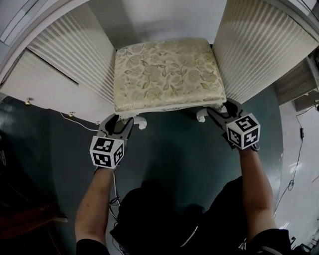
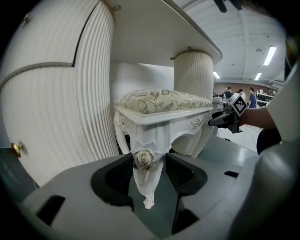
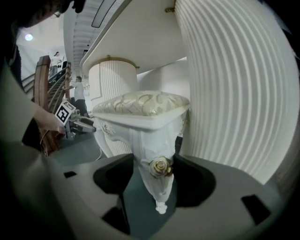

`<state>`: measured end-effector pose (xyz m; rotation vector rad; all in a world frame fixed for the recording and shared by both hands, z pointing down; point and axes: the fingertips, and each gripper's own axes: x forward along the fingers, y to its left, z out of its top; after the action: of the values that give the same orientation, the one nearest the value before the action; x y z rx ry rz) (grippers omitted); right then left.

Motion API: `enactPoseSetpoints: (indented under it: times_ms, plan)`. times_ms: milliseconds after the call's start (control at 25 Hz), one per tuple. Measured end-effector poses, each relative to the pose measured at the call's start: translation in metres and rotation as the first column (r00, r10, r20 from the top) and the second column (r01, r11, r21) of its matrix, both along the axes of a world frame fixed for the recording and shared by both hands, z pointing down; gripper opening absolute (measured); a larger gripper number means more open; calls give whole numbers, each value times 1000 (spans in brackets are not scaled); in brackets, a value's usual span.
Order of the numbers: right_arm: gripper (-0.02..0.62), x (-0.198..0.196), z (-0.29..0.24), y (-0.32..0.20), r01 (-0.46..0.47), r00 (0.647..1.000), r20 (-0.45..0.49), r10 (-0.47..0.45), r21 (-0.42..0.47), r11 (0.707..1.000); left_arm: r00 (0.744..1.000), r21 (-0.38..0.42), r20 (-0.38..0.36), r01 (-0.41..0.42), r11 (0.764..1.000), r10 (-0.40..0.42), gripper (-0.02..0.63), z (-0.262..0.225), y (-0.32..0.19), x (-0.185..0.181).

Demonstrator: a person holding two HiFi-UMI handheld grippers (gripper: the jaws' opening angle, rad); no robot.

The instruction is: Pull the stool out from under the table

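Stool (image 1: pixel 167 74): upper centre of the frame, tucked between the counter's (image 1: pixel 149 15) ribbed pedestals (image 1: pixel 259 50).
Left gripper (image 2: pixel 147 165): half-closed, pinching one front leg (image 2: pixel 145 180) at its rosette (image 2: pixel 144 159).
Right gripper (image 3: pixel 161 166): same hold on the other leg (image 3: pixel 157 187) (rosette between the pads).
Pull: both together, straight back, evenly.

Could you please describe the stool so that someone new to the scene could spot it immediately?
Find the white table with ribbed, curved pedestals on both sides. In the gap between them sits the stool: the only upholstered piece, with a cream floral cushion and carved white legs.
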<state>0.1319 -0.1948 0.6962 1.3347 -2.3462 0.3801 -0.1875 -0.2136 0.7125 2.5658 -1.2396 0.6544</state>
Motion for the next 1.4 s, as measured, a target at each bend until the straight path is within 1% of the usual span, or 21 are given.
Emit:
enactPoseSetpoints:
  times_ms: [80,240,320,400,520,640,720,840,920,960,1040,1160,1240,1280,1320,1360,1400]
  plan:
    - [262,0,1,2,22,1000,-2,-22,-7,1000,1000,14,7,7,1000,-7,215,-2,0,-1]
    - [253,2,6,3,55,993,-103,-52,27,998,1000,36,1,14,999,-14,215,-1,1,0]
    - [253,3,6,2,70,990,-126,-63,49,996,1000,41,9,19,999,-20,213,-1,0,0]
    - [253,3,5,1,66,990,-131,-58,62,996,1000,45,16,8,999,-9,213,-2,0,1]
    - [258,3,5,1,32,992,-122,-23,68,997,999,38,7,-52,998,52,201,0,0,0]
    - [249,5,15,3,-26,994,-102,29,28,999,995,21,2,-102,995,102,184,1,1,-2]
    - [238,8,22,3,-48,993,-111,48,3,999,994,13,-3,-107,994,107,184,0,1,-2]
    - [236,8,21,2,-50,996,-78,49,-14,999,994,15,-13,-109,994,109,181,-1,1,-3]
    - [233,6,21,4,-20,998,-63,18,-32,999,994,22,-10,-106,994,106,182,0,0,-4]
    - [229,6,21,6,12,998,-62,-15,-43,999,995,24,-6,-97,995,97,184,1,-1,-4]
    - [222,8,21,8,104,992,-58,-108,-72,992,998,21,4,-60,998,60,195,2,-2,-4]
    - [206,11,24,11,236,968,-57,-245,-125,964,1000,-17,29,10,1000,-10,193,2,-1,-5]
    - [191,12,23,15,286,950,-86,-300,-148,947,998,-53,50,37,998,-35,195,0,0,-5]
    - [177,13,19,16,298,946,-84,-312,-149,943,998,-68,57,42,997,-38,195,0,0,-5]
    - [178,14,11,17,299,949,-61,-310,-141,944,997,-76,62,41,996,-37,195,-1,1,-4]
    - [193,14,1,16,292,955,-21,-297,-122,949,997,-73,72,37,997,-32,199,-3,1,-5]
    - [210,13,-12,14,282,959,22,-281,-96,955,995,-53,92,29,998,-24,209,-8,2,-5]
